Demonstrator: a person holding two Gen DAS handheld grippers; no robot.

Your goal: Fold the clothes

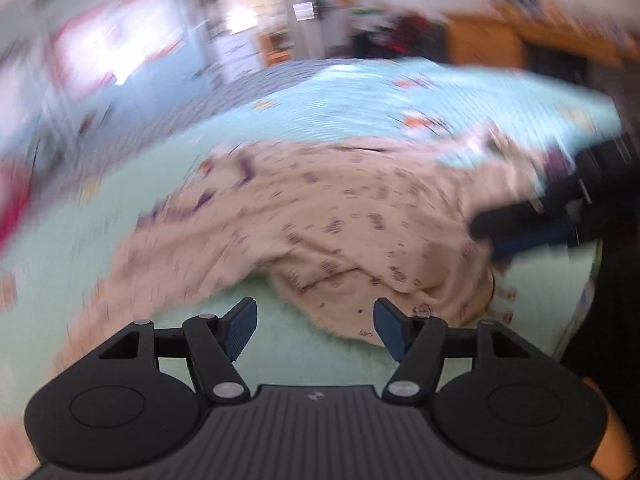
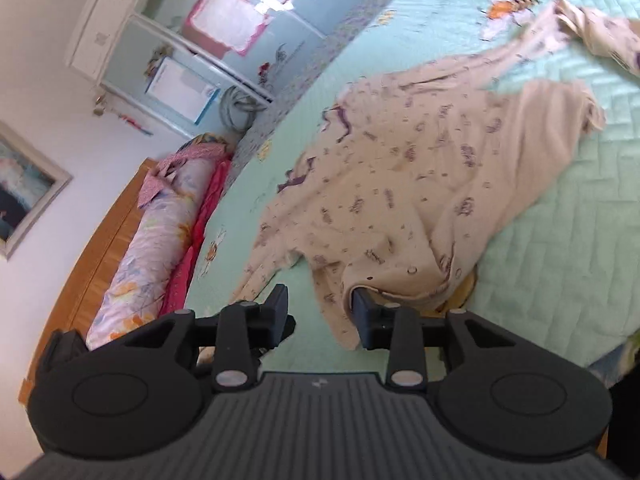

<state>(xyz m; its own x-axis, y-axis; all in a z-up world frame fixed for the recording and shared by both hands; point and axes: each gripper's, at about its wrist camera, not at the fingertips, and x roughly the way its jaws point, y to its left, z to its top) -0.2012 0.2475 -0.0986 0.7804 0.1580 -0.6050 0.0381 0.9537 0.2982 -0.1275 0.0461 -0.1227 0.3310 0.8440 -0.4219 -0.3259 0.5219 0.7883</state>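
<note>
A beige garment [image 1: 340,208] with small purple prints lies crumpled on the mint-green bedspread [image 1: 120,240]. The left wrist view is blurred. My left gripper [image 1: 314,308] is open just above the bedspread, at the garment's near hem, with nothing between its blue pads. In the right wrist view the garment [image 2: 420,168] spreads away, one sleeve stretching to the far right. My right gripper [image 2: 320,296] has its jaws partly apart. A fold of the hem drapes over the right finger [image 2: 362,312] and hangs in the gap. The left finger [image 2: 280,304] stands clear of the cloth.
A rolled floral quilt [image 2: 160,232] and pink cloth lie along the wooden headboard [image 2: 100,248] at the left. Behind stand a white glass-door cabinet [image 2: 180,60] and a framed picture [image 2: 24,184]. The bedspread [image 2: 580,240] stretches right of the garment. A dark blurred shape [image 1: 532,216] reaches in from the right.
</note>
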